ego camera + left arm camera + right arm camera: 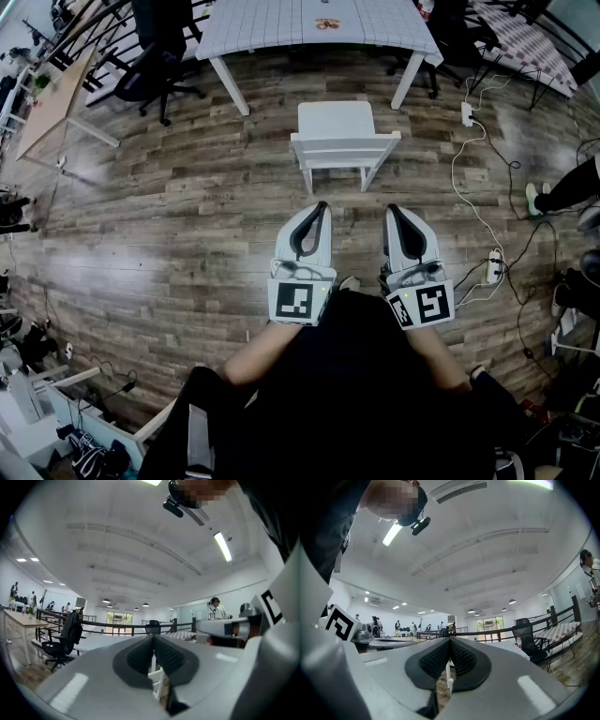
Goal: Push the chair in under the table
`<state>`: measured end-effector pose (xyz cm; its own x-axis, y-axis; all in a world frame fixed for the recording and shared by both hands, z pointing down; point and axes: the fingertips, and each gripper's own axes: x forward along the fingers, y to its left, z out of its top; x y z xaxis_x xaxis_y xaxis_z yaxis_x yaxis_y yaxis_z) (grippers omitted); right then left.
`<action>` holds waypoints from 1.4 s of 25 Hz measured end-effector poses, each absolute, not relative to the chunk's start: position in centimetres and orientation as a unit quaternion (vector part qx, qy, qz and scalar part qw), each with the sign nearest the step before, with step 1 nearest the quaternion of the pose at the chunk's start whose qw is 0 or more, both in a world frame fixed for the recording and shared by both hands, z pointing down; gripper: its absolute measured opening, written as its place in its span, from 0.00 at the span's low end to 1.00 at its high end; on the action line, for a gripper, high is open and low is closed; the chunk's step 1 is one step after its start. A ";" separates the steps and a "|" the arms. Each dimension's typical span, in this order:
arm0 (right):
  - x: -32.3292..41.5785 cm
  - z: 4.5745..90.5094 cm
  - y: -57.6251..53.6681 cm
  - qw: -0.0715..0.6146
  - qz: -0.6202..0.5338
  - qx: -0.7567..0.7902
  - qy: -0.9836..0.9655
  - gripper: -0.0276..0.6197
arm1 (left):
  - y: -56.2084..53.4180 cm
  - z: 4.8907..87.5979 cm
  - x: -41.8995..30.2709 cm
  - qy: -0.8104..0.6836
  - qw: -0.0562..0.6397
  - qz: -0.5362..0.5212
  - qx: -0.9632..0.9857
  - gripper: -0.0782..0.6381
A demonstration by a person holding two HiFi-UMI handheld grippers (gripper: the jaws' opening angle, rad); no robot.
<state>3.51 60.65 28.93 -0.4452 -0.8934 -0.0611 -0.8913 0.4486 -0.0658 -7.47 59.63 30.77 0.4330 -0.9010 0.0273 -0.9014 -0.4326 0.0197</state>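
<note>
Before one table (281, 28) stands one white chair (336, 141); both grippers, left (317, 208) and right (392, 212), have empty jaws closed.

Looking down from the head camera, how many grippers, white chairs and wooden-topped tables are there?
grippers: 2 (left gripper, right gripper)
white chair: 1
wooden-topped table: 1
total: 4

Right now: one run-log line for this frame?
stage: pre-contact | chair: out from table, untouched | left hand-held gripper: shut, empty, short of chair | right hand-held gripper: shut, empty, short of chair
</note>
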 end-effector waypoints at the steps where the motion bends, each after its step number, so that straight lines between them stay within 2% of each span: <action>1: 4.0 29.1 60.8 0.043 -0.012 -0.523 0.851 0.03 | 59.7 30.9 -7.0 -0.532 0.018 0.005 0.846 0.12; 14: 9.7 31.8 62.3 0.065 -0.045 -0.514 0.854 0.03 | 60.5 32.4 -4.8 -0.567 0.004 0.029 0.823 0.12; 19: 10.3 33.0 61.9 0.052 -0.055 -0.513 0.855 0.03 | 60.3 33.3 -4.9 -0.563 0.009 0.045 0.825 0.12; 35: 11.1 35.2 53.8 0.026 -0.093 -0.501 0.860 0.03 | 51.2 36.3 -4.1 -0.545 0.042 0.046 0.836 0.12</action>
